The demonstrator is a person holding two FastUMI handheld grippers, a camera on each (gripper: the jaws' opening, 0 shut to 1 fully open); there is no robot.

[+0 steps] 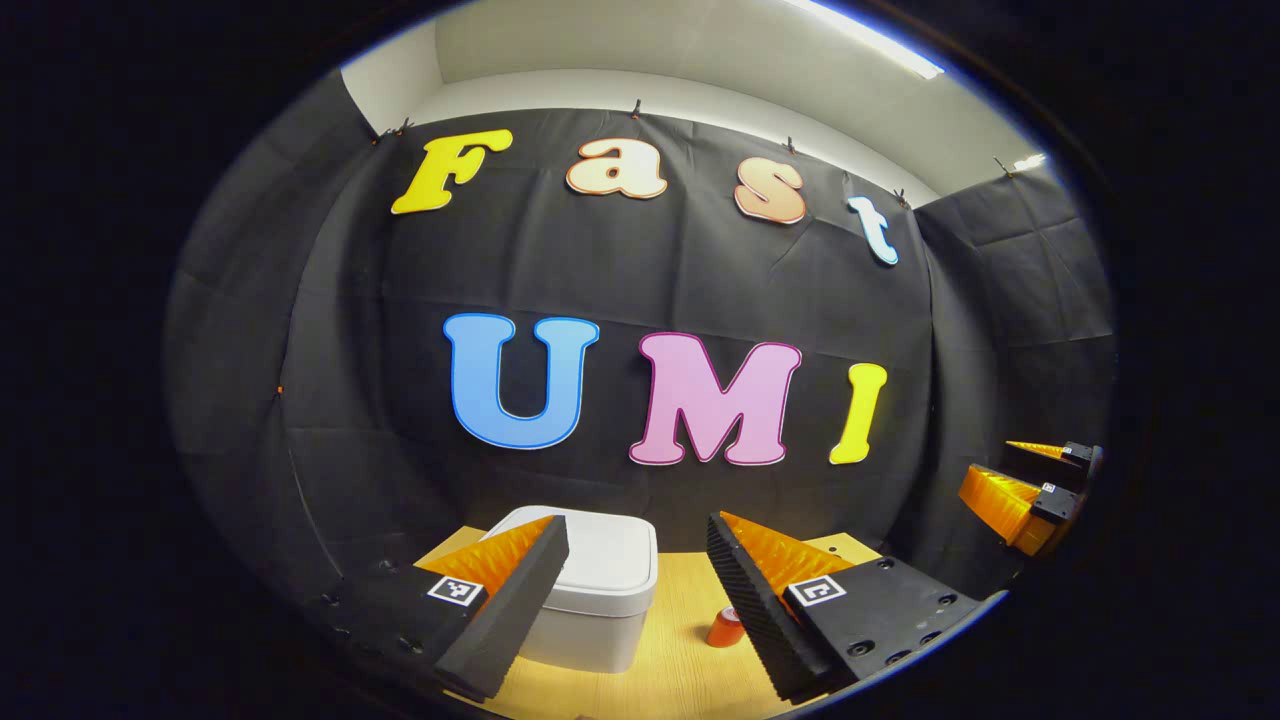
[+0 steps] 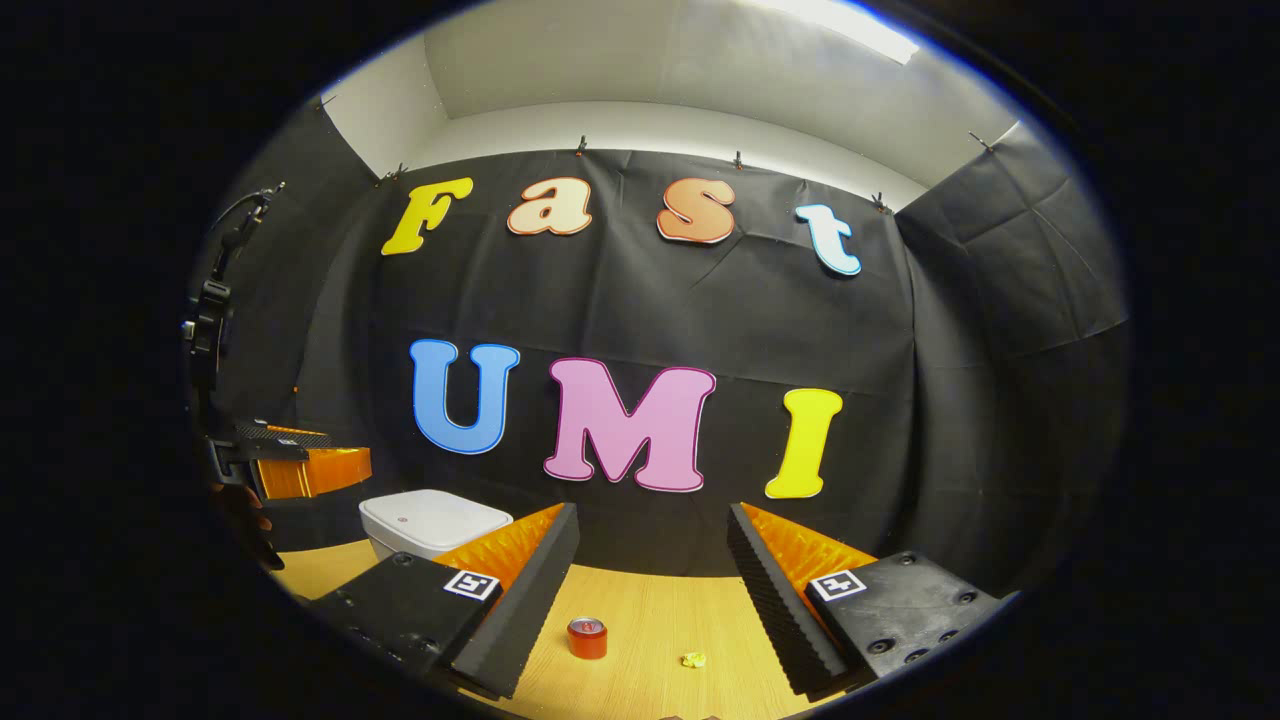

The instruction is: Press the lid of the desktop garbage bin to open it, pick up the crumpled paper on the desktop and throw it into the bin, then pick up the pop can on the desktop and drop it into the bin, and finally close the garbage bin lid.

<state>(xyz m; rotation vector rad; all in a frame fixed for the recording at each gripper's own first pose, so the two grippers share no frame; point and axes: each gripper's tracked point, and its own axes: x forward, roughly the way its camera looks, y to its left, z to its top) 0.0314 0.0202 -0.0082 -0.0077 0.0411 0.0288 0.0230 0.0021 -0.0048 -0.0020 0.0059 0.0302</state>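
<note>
Standing upright, red pop can (image 2: pixel 587 638), white bin (image 1: pixel 600 590) lidded, both hand-held grippers (image 1: pixel 635 590) (image 2: pixel 650 600) apart

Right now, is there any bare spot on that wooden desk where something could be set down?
Yes. Bare light wooden desktop lies between the small red pop can and the yellow crumpled paper, and behind both toward the black cloth wall. It is tighter between the can and the closed white plastic bin.

White bin (image 1: pixel 590 585), red can (image 2: pixel 587 637), yellow paper (image 2: pixel 693 660), wood-grain desktop (image 2: pixel 650 620).
</note>
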